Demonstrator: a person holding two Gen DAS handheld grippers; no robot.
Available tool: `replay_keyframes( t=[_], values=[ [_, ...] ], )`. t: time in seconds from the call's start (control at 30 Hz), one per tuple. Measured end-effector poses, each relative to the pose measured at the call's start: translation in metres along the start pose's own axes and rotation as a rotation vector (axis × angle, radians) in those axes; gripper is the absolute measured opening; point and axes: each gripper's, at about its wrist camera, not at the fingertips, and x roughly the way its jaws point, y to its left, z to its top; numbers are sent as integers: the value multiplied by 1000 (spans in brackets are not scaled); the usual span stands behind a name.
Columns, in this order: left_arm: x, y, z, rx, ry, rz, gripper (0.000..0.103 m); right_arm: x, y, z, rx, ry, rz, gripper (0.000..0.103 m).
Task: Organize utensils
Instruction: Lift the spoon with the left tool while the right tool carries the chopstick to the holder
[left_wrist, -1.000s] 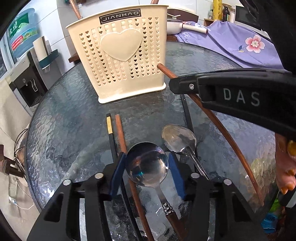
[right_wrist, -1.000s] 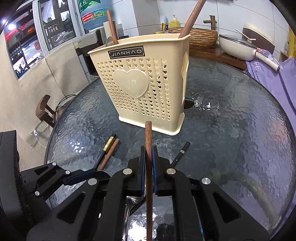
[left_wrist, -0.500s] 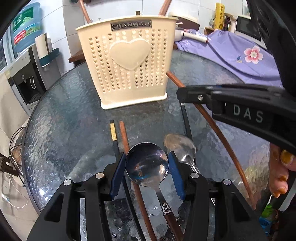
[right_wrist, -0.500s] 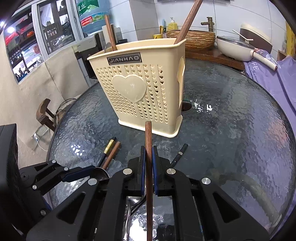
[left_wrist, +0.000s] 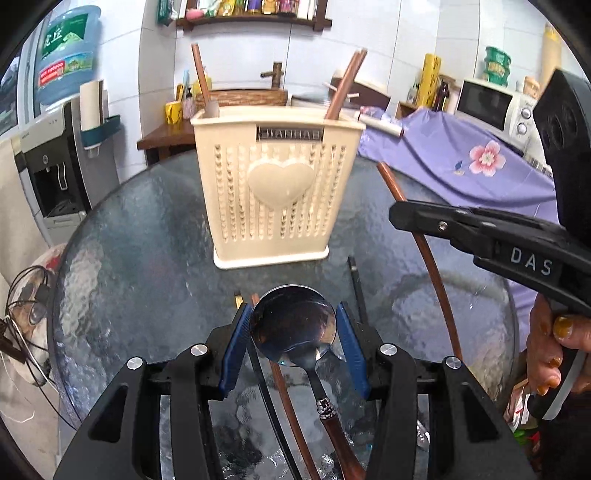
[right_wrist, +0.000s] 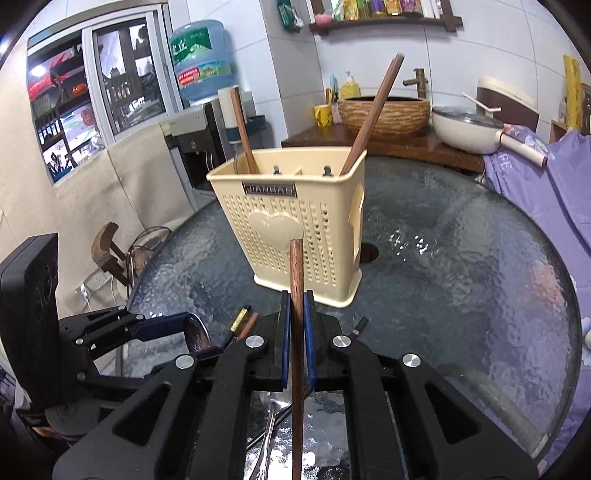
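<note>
A cream perforated utensil holder (left_wrist: 275, 199) stands on the round glass table (left_wrist: 140, 236), with brown chopsticks (left_wrist: 341, 90) sticking up in it; it also shows in the right wrist view (right_wrist: 295, 225). My left gripper (left_wrist: 293, 328) is shut on the bowl of a metal spoon (left_wrist: 293, 330) with a wooden handle, lifted above the table. My right gripper (right_wrist: 296, 325) is shut on a brown chopstick (right_wrist: 296, 273) that points toward the holder. In the left wrist view the right gripper (left_wrist: 400, 214) holds that chopstick (left_wrist: 436, 280) right of the holder.
Loose chopsticks (left_wrist: 354, 284) and another spoon (right_wrist: 271, 406) lie on the glass under the grippers. A water dispenser (left_wrist: 51, 162) stands left, purple floral cloth (left_wrist: 461, 166) right, a wooden counter with a basin (right_wrist: 384, 114) behind the table.
Both grippers have risen and tilted up, so the holder's rim and the room behind show. The spoon has come up off the table. The chopstick stays clamped.
</note>
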Motion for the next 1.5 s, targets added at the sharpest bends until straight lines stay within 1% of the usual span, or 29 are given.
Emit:
replay_keyframes(
  t=[0.2,0.47,0.77,1.1,1.3,1.4,1.5],
  values=[
    [-8,2,6,-10,-39,-25,46,-17,0,6,-7,-36,0,8],
    [-22,2,15,7,-85,-49,46,-31,5,13,-25,-63,-2,8],
    [-33,5,31,19,-128,-49,46,-47,7,26,-44,-101,-6,8],
    [-44,6,44,36,-172,-54,46,-58,15,40,-70,-123,-13,8],
    [-53,7,58,44,-202,-54,46,-63,18,52,-85,-134,-15,8],
    [-62,8,71,55,-237,-47,46,-73,17,66,-74,-172,-6,8],
    [-74,8,93,68,-288,-28,46,-86,15,87,-57,-245,8,8]
  ],
)
